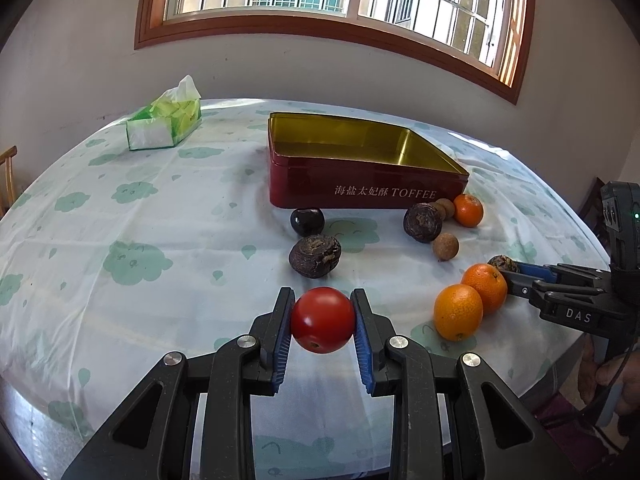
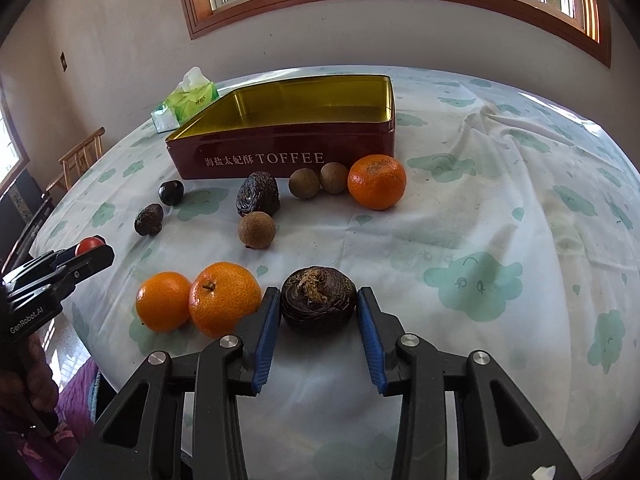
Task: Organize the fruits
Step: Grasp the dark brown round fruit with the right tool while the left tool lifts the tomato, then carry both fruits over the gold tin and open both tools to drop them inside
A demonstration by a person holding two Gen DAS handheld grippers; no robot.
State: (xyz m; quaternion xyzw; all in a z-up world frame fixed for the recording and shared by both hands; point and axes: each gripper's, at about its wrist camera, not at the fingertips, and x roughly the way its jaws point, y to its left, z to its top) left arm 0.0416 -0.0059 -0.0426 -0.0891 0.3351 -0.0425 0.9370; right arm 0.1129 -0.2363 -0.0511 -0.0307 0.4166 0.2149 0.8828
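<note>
Your left gripper has its fingers clamped on the red tomato, held above the counter. Your right gripper brackets a dark water chestnut, a sliver of gap either side, not yet pinched. The toffee tin at 12 o'clock is empty, so every orange, longan and chestnut remains outside.

Your red tomato sits clamped, off the desk. A dark water chestnut rests on the cloth beside two touching oranges. A third orange, longans and more chestnuts lie before the open, empty toffee tin.
</note>
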